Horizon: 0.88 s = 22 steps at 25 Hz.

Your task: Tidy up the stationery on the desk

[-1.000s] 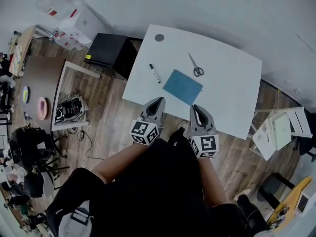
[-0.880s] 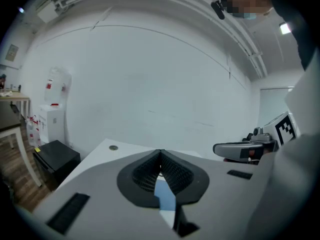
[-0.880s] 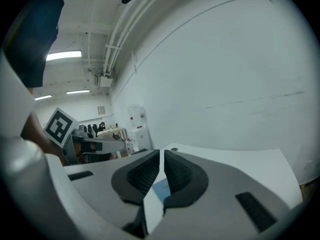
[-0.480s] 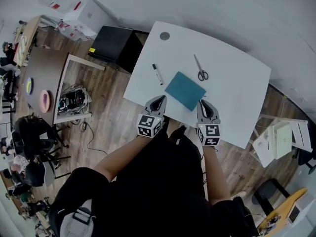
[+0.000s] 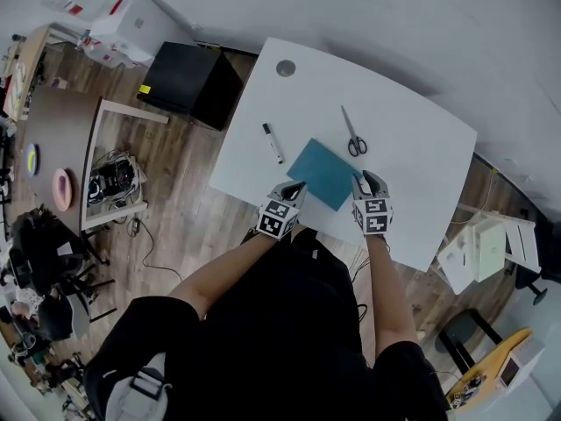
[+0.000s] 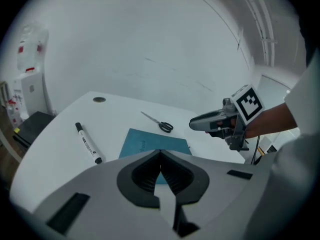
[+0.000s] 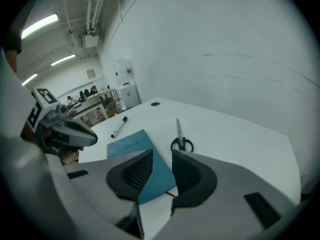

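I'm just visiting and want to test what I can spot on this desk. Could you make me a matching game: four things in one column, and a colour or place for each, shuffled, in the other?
Things:
1 marker
2 scissors
3 notebook
4 round cap

Descriptions:
A teal, by the near edge of the desk
B grey, set into the far corner
C white barrel, black cap
D black handles, blades shut

Pairs: 1-C; 2-D; 3-A; 4-B
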### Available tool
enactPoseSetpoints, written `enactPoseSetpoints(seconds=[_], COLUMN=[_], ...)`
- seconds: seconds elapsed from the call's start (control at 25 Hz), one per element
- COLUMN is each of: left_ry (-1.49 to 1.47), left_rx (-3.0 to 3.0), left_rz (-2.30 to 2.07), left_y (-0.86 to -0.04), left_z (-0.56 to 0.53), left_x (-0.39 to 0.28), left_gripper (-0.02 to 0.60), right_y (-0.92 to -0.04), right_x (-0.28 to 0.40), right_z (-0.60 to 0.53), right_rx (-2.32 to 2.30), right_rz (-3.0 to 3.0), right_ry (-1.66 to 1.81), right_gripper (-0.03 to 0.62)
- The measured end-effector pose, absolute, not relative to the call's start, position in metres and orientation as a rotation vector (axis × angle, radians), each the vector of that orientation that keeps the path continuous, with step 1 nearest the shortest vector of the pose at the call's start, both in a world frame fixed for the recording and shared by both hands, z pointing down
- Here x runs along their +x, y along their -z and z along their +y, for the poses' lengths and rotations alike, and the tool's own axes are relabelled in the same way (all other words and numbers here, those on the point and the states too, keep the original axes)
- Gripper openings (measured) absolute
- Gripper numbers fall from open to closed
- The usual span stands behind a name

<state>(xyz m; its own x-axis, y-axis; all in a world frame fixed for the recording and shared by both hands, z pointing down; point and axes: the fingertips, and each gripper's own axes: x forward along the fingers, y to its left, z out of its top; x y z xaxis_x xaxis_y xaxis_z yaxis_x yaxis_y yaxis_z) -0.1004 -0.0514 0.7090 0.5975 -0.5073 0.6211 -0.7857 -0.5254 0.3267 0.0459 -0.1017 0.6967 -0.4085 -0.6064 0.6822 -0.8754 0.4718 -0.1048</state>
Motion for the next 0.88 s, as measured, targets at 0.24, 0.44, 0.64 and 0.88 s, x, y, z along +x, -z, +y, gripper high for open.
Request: enactPoseSetpoints(seconds=[0.24,0.44,0.64,0.88], left_ry=[-0.634,-0.721,-0.736,-0.77], left_rx=[2.126,2.037,1.979,1.977], left_rz=[-0.861,-0.785,-0.807,-0.828], left_y=[-0.748,-0.774,-0.784,-0.784], left_z=[-0.049,-0.037,-0.034,-0.036], left_x=[-0.096,-0.099,-0.102,-0.102], left_gripper=[0.038,0.12,0.133,0.133], right_y=[-0.758,-0.776,-0.779,-0.778], right_x=[0.044,0.049,0.047,0.05], right_z=[-0.103,-0.103,-0.102,-0.089], right_rx=[0.997,1.022,1.038,1.06], right_rz=[-2.057,-1.999,-1.988,-1.972], right_ry=[-0.686,-0.801,-0.791,-0.797], right_gripper=[0.133,0.16,0.16,0.16])
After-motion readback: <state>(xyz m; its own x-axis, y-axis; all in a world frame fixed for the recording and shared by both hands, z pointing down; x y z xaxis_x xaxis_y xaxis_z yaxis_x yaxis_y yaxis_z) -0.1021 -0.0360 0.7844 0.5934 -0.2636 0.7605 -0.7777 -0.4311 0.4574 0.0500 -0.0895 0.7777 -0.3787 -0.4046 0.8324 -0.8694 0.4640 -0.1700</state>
